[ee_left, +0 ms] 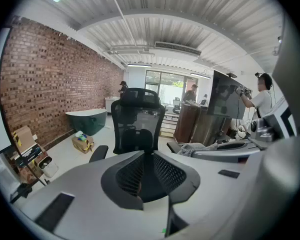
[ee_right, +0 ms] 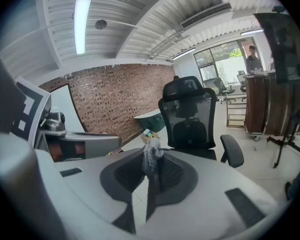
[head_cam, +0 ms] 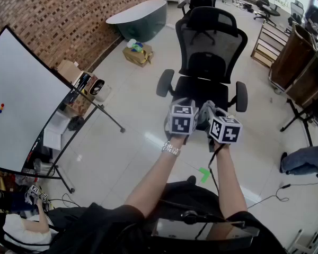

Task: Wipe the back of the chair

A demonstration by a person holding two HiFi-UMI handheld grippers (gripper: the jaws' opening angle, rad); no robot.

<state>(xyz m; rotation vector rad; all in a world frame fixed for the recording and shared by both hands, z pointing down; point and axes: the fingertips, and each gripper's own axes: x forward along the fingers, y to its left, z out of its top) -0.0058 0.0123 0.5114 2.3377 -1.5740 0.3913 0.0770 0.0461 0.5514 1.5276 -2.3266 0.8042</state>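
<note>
So the black mesh chair (head_cam: 209,52) stands on the pale floor (head_cam: 132,126) just ahead, with its seat facing the person and clear of both grippers. The left gripper (ee_left: 147,153) has its jaws pressed together on nothing, while the right gripper (ee_right: 153,166) pinches a small grey cloth (ee_right: 152,153).

Chair (head_cam: 212,46) centre; whiteboard (head_cam: 21,99) left; bathtub (head_cam: 140,17) behind it by brick wall (head_cam: 69,15); cabinet (head_cam: 291,57) right.

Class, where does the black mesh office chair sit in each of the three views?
Head view: black mesh office chair upper centre-right.
Left gripper view: chair centre, just above the jaws.
Right gripper view: chair right of centre, beyond the grey cloth in the jaws.
Shared landmark: green bathtub, left of the chair in all three.
</note>
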